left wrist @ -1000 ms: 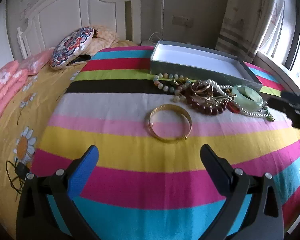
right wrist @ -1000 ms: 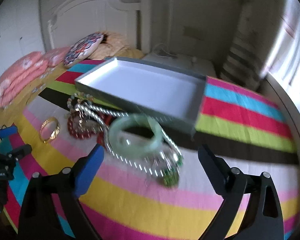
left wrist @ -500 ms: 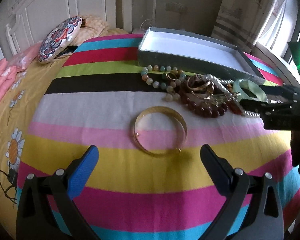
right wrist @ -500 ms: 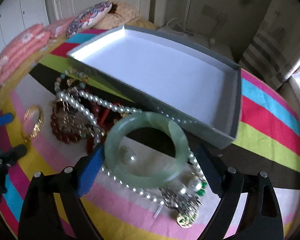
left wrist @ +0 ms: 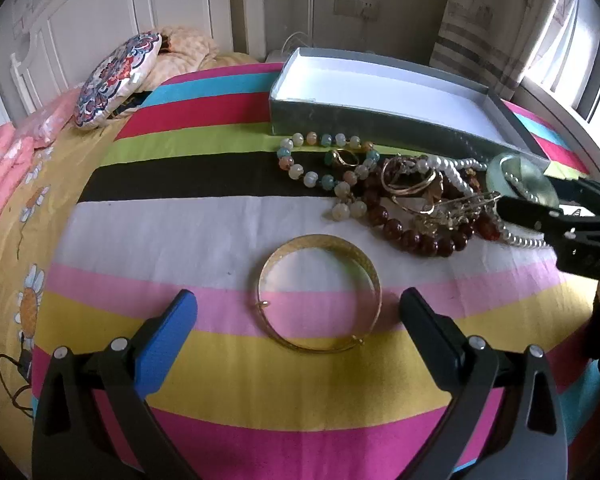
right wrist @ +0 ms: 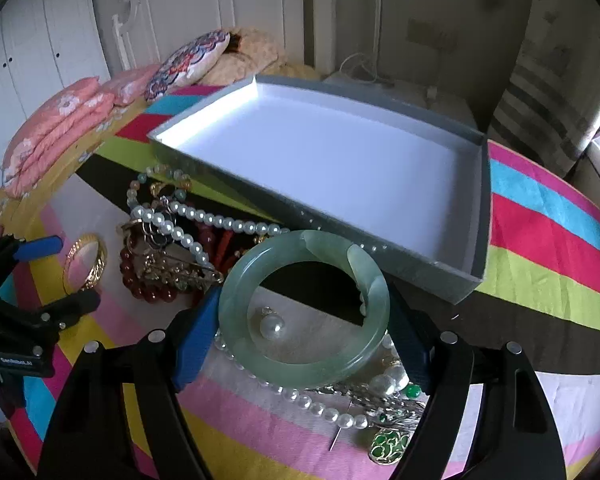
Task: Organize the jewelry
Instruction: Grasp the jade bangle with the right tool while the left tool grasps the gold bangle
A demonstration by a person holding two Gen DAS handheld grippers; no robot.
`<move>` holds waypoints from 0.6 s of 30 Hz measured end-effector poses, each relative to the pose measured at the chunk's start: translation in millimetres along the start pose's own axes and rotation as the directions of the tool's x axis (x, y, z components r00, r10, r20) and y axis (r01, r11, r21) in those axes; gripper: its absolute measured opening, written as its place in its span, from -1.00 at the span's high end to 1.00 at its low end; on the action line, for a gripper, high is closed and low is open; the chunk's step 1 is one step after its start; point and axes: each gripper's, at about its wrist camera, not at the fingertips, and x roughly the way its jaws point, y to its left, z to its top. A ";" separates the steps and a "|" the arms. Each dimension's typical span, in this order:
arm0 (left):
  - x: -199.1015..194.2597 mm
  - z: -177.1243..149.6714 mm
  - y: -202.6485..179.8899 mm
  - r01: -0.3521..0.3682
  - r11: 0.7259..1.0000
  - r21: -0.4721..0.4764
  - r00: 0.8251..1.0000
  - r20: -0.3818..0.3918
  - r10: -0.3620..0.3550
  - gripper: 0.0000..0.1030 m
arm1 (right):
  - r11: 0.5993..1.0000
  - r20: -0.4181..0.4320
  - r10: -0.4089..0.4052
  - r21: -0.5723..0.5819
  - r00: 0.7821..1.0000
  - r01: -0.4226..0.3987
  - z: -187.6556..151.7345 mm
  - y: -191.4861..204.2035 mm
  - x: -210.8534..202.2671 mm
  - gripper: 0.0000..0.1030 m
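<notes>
My right gripper (right wrist: 304, 312) straddles a pale green jade bangle (right wrist: 300, 364) lying on a pearl strand (right wrist: 204, 216). Its jaws are closing, and both pads touch the bangle's outer sides. The left wrist view shows that bangle (left wrist: 520, 176) at the right end of the jewelry pile. My left gripper (left wrist: 297, 300) is open, low over the striped blanket, with a gold bangle (left wrist: 320, 292) lying flat between its fingertips, untouched. Dark red beads (left wrist: 420, 240) and pastel beads (left wrist: 312, 178) lie tangled with gold rings. Behind the pile sits an empty grey box (right wrist: 300, 208) with a white inside.
A green pendant (right wrist: 388, 446) lies near the right gripper's fingers. A patterned round cushion (left wrist: 116, 76) and pink pillows (right wrist: 56, 128) sit by the white headboard. Curtains (left wrist: 500, 20) and a window are at the right. A black cable (left wrist: 16, 364) lies at the blanket's left edge.
Both grippers came forward and lower. The right one's fingers narrowed around the jade bangle until they reached its sides. The gold bangle now lies between the left fingertips.
</notes>
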 end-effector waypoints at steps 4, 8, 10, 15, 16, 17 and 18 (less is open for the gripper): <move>-3.3 -0.1 0.0 0.003 1.000 -0.006 1.000 0.031 -0.003 -0.51 | 1.000 0.049 0.011 0.021 0.999 -0.012 0.7 -5.0 -8.7 -0.49; -9.1 -4.3 1.4 0.024 1.000 0.002 0.998 0.061 -0.025 -0.16 | 0.998 0.073 0.037 0.054 0.997 -0.041 1.9 -11.4 -13.8 -0.49; -11.0 -6.1 1.9 0.040 0.999 0.005 0.997 0.064 -0.040 -0.15 | 0.997 0.082 0.043 0.063 0.996 -0.049 1.9 -12.7 -15.7 -0.49; -20.5 -10.3 7.0 0.079 0.997 -0.015 0.993 0.086 -0.077 -0.15 | 0.996 0.101 0.051 0.072 0.994 -0.059 2.0 -13.8 -21.4 -0.49; -24.3 -11.0 7.9 0.077 0.997 -0.015 0.993 0.096 -0.075 -0.15 | 0.996 0.108 0.051 0.071 0.993 -0.059 2.5 -13.5 -23.7 -0.49; -27.5 -11.4 8.2 0.074 0.997 -0.015 0.992 0.106 -0.072 -0.15 | 0.996 0.115 0.052 0.071 0.992 -0.060 2.4 -13.2 -25.7 -0.49; -29.9 -10.3 8.7 0.073 0.997 -0.015 0.991 0.112 -0.071 -0.15 | 0.995 0.123 0.053 0.072 0.991 -0.062 3.1 -13.4 -28.5 -0.49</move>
